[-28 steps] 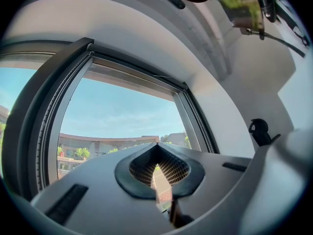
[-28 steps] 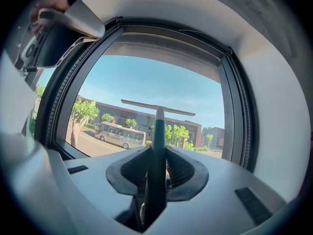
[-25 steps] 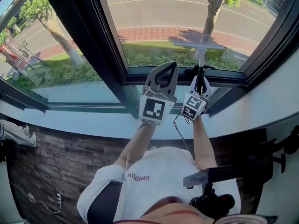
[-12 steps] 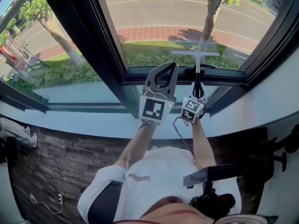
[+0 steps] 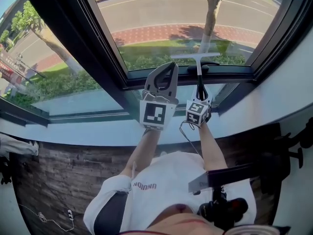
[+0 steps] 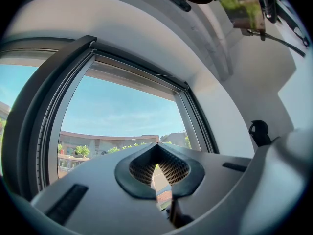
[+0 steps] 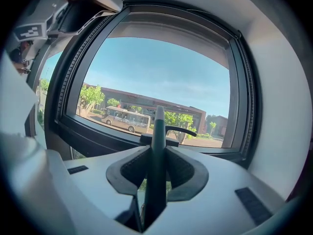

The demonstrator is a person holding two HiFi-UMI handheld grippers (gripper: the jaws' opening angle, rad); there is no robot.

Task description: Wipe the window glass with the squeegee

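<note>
1. Squeegee (image 5: pixel 195 56): the pale blade lies level across the window glass (image 5: pixel 171 18), just above the lower window frame (image 5: pixel 230 73). Its dark handle (image 7: pixel 157 146) runs down from the blade towards the person. Whether the blade presses on the pane cannot be confirmed.
2. Right gripper (image 5: pixel 200 96): clenched on the handle, which stands upright between the jaw pads.
3. Left gripper (image 5: pixel 167 68): jaws closed tip to tip with nothing between them, held just beside the right gripper, below the lower window frame.
4. Window handle (image 5: pixel 208 65): a black lever on the lower window frame, directly under the blade.
5. Step in hand (judgement): the low end of a vertical wiping pass.
6. Next move (judgement): stop the blade short of the lever, then carry it high above the lower window frame to an unwiped strip, with the blade level and flat.
</note>
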